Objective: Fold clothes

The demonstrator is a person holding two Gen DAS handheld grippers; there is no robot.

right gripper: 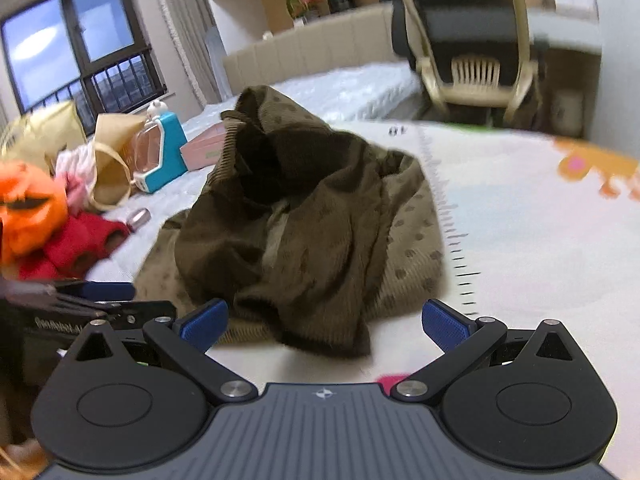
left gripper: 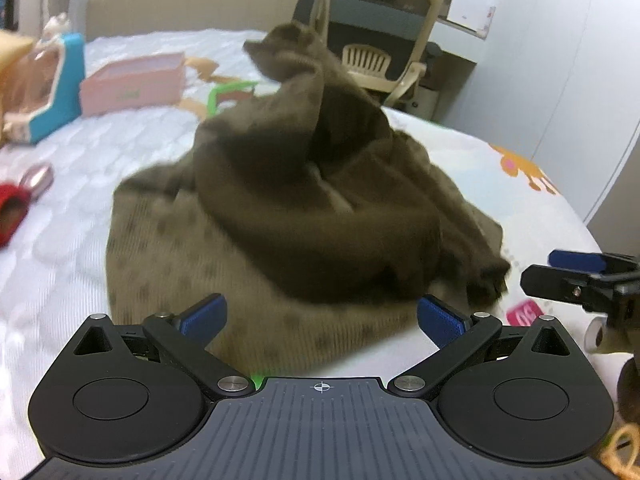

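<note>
On the white quilted bed (left gripper: 60,184), I am working left to right. Off to my left are lying a red plush piece (left gripper: 12,208), a blue-edged clear toy case (left gripper: 60,88) and a pink shallow box (left gripper: 132,84), all well apart from the garment. My left tool (left gripper: 320,318) is hanging with its blue pads spread wide and gripping nothing, just short of the near hem. Dead ahead of it is sitting the olive-brown dotted knit garment (left gripper: 304,200), crumpled in a heap with a lighter ribbed layer spread flat beneath; no clear long axis is showing, and one part is standing up at the far side. My right tool (right gripper: 324,322) is likewise gaping wide and empty, facing the heap's right corner. I am judging both tools about equally near. To the right, bare printed bedsheet (right gripper: 540,240) is offering open room for spreading the cloth, with the bed edge and a beige chair (right gripper: 472,40) beyond.
</note>
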